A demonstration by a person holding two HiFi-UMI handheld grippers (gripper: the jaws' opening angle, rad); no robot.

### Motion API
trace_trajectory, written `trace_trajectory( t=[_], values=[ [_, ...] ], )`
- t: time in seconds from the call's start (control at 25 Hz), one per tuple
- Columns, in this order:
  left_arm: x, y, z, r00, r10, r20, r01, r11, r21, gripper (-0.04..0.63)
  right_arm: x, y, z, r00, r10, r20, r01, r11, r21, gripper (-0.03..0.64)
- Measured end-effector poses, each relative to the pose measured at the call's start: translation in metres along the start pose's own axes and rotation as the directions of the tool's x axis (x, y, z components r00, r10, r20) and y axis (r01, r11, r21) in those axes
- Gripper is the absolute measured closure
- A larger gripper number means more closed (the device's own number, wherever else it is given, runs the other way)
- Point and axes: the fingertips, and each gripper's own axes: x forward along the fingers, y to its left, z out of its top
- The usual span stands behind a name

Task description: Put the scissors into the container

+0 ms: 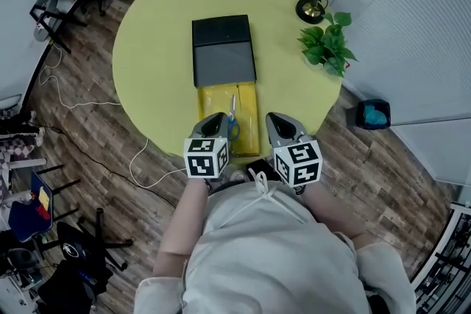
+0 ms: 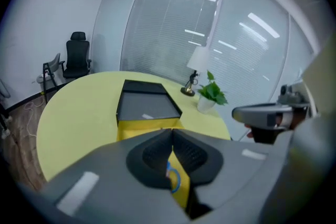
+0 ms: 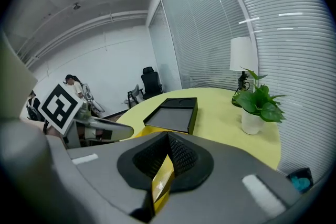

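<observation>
Hovering at the surface's (image 1: 154, 48) six o'clock edge: left gripper (image 2: 171, 132), right gripper (image 3: 168, 136), jaws closed on nothing. Scissors (image 1: 232, 116) seemingly already inside yellow tray (image 1: 252, 101). Best lifting away vertically, avoiding tray rim.

Cool, even overhead light; fisheye edges dark, near foreground blurred.

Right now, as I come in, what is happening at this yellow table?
A person stands at the round yellow table with a tool in each hand. The scissors lie inside the open yellow container, which sits against a black box. The left tool and the right tool are both shut and empty, one at each side of the container's near end. The scissors seem already in place.
</observation>
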Motion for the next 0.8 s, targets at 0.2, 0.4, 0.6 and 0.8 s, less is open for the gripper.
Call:
trace_trajectory(
  t=[0.2,0.4,0.6,0.8],
  values=[
    [-0.039,-0.009,0.063,0.969,-0.014,0.245,0.004,0.999,0.041,0.589,-0.004,0.008,0.016,0.999,0.01,0.037,-0.009,1.0,-0.025,0.617],
    [-0.079,-0.026,0.11,0.894,-0.061,0.443,0.003,0.991,0.132,0.589,-0.01,0.011,0.03,0.997,0.009,0.073,-0.005,0.998,-0.058,0.617],
    [-0.097,-0.038,0.124,0.855,-0.113,0.506,0.03,0.985,0.171,0.589,-0.018,0.016,0.053,0.991,0.007,0.135,0.007,0.995,-0.102,0.617],
    [-0.093,-0.036,0.125,0.858,-0.108,0.503,0.021,0.984,0.176,0.589,-0.019,0.016,0.063,0.987,-0.001,0.164,0.023,0.991,-0.133,0.617]
  ],
)
